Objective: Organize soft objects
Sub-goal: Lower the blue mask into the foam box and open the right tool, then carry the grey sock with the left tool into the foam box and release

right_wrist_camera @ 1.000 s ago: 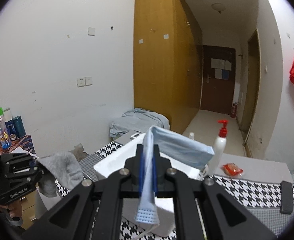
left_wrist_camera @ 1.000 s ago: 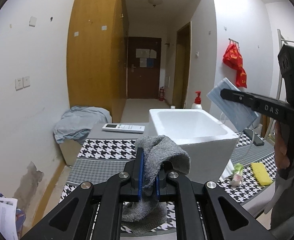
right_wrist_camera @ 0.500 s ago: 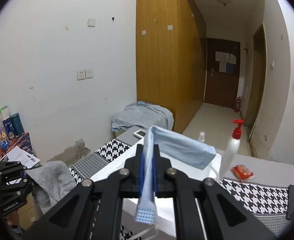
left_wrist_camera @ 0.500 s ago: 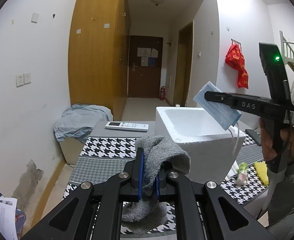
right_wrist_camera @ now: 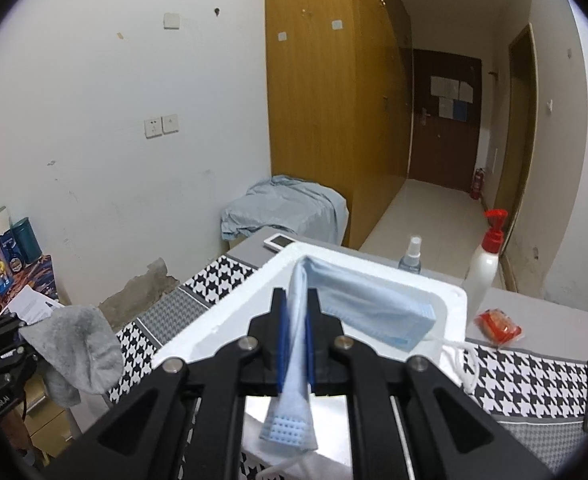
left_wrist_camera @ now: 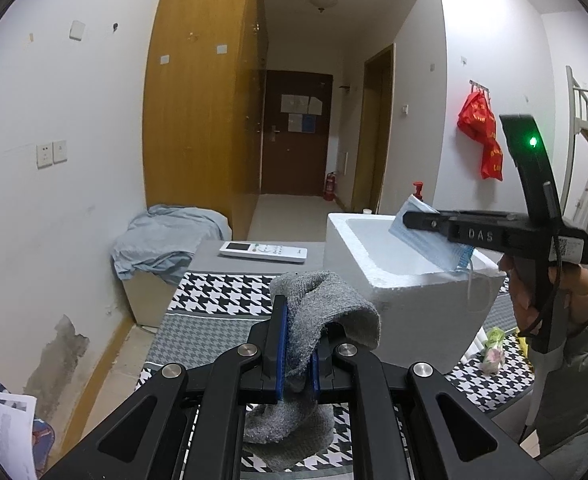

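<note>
- Left gripper (left_wrist_camera: 295,344) clamped on grey sock (left_wrist_camera: 326,312), held above the checked table (left_wrist_camera: 221,292), beside the foam box (left_wrist_camera: 410,296).
- Right gripper (right_wrist_camera: 295,336) jaws opening, blue mask (right_wrist_camera: 378,312) still between them, hanging over the box opening.

Left tool (left_wrist_camera: 296,344) is clamped tight, angled slightly down; right tool (right_wrist_camera: 294,336), gripped by a hand (left_wrist_camera: 550,292), has its jaws opening.
</note>
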The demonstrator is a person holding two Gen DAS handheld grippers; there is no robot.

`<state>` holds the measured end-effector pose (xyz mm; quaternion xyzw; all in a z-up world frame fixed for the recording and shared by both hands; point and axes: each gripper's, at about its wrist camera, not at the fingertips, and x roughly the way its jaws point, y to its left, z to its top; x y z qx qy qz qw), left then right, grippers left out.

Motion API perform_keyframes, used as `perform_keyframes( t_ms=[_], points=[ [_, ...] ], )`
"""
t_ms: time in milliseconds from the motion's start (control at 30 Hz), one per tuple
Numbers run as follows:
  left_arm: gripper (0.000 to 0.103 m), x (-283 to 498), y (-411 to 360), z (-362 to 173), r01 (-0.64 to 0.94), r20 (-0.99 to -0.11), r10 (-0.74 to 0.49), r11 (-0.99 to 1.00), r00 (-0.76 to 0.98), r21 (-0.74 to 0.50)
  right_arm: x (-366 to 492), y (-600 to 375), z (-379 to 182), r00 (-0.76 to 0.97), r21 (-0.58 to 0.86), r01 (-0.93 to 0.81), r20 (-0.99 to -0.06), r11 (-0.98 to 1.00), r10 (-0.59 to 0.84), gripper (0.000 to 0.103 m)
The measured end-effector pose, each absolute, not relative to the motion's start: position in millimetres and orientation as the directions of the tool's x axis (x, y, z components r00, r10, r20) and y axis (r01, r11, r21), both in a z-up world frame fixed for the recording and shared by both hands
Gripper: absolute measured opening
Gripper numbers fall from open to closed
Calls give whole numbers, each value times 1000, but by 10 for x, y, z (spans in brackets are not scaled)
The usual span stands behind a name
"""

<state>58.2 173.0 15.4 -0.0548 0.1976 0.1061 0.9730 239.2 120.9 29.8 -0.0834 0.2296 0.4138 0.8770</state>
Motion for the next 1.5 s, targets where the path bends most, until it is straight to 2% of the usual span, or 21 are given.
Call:
perform_keyframes(
  t_ms=[33,67,100,133,167,200,267,367,967,1500],
  points=[
    [10,592,1737,156,-227,-396,184,972,900,-65,2399,1218,283,549,45,-764,-477,643,686,33],
    [10,600,1745,155,-227,-396,183,972,900,-66,2402,1218,269,548,47,-763,-481,645,684,42],
    [10,614,1747,155,-226,-399,182,972,899,-65,2400,1207,266,550,50,-761,-480,647,684,56],
    [10,624,1750,157,-226,-400,182,972,898,-65,2392,1188,265,552,54,-759,-474,648,686,66],
    [10,632,1758,163,-225,-400,181,972,899,-67,2385,1180,262,552,54,-760,-473,647,687,72],
    [10,640,1767,167,-224,-400,178,972,899,-71,2378,1168,263,553,53,-760,-470,648,688,74],
    [10,651,1775,173,-224,-401,176,972,899,-76,2349,1148,270,555,44,-762,-468,646,687,86],
    [10,664,1796,189,-226,-395,178,971,902,-78,2301,1114,279,565,30,-764,-451,645,691,96],
    [10,863,1690,389,-189,-375,157,981,914,-50,2209,758,331,605,43,-736,-404,675,686,97],
    [10,1083,1512,697,-105,-323,89,994,942,-33,2049,390,291,640,64,-702,-381,709,668,97]
  ],
)
